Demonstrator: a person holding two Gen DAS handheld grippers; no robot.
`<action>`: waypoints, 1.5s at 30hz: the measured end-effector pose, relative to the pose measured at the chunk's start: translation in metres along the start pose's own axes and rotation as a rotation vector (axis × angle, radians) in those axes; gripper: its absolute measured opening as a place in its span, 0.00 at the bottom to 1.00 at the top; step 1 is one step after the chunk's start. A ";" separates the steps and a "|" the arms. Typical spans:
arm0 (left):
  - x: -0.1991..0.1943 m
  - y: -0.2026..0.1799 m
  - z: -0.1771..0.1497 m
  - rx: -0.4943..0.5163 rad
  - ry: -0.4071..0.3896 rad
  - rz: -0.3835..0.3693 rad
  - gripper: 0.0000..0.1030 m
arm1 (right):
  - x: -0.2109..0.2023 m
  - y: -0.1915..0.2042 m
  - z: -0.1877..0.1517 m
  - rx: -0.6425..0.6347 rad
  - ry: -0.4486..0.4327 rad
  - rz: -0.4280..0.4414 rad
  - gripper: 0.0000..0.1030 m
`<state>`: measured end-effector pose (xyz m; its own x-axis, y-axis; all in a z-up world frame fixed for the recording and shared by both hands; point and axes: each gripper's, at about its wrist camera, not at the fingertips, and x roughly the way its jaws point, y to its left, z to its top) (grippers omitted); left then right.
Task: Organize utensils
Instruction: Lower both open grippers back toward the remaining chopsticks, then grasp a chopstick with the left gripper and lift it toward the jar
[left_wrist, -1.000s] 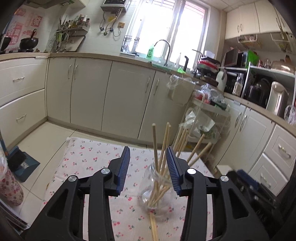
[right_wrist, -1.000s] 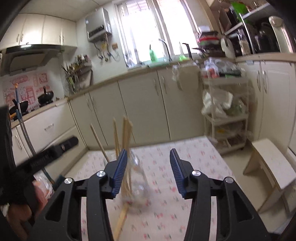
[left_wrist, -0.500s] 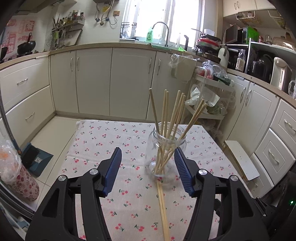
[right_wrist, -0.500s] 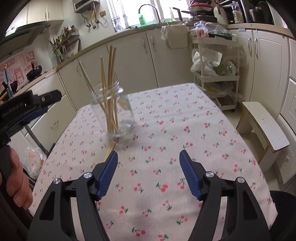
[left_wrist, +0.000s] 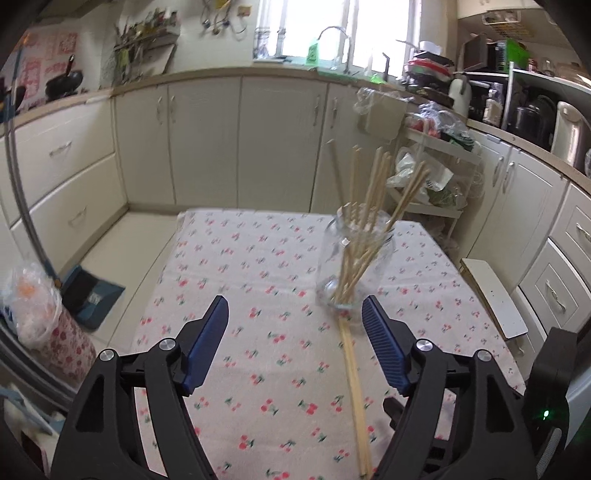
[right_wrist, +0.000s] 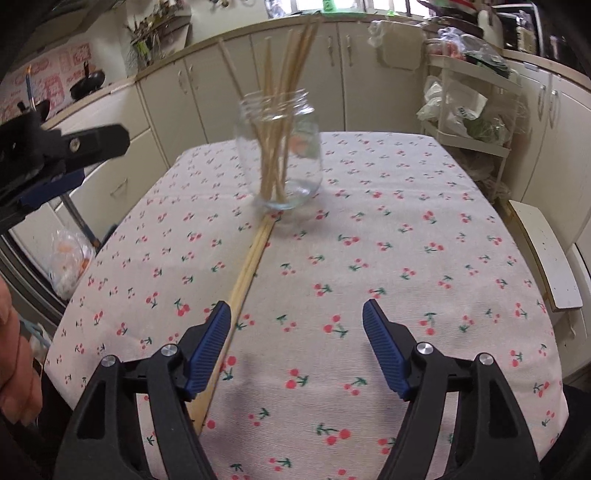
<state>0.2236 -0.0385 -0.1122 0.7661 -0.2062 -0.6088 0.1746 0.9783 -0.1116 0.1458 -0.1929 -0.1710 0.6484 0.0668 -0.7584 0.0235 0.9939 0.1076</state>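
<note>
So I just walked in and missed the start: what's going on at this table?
A person is sorting chopsticks with two handheld grippers. Most stand in the glass jar on the cherry-print tablecloth; a loose pair lies flat in front of it. The left gripper and right gripper have just been opening, nothing between their jaws.

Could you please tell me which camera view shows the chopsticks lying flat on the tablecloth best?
The right wrist view: the loose chopsticks run sharp from the glass jar towards the camera. In the left wrist view, they look thinner, slightly blurred, and cut off at the bottom edge.
</note>
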 end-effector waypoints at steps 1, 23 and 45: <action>0.001 0.008 -0.005 -0.019 0.021 0.007 0.69 | 0.002 0.004 0.000 -0.016 0.008 -0.004 0.69; 0.020 0.026 -0.051 -0.037 0.173 0.013 0.73 | 0.027 0.009 0.005 -0.053 0.110 -0.032 0.72; 0.104 -0.041 -0.032 0.060 0.293 -0.071 0.73 | 0.026 -0.046 0.018 -0.076 0.163 -0.008 0.19</action>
<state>0.2766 -0.0992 -0.1958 0.5415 -0.2503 -0.8026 0.2637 0.9570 -0.1206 0.1756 -0.2381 -0.1845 0.5163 0.0663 -0.8538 -0.0335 0.9978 0.0573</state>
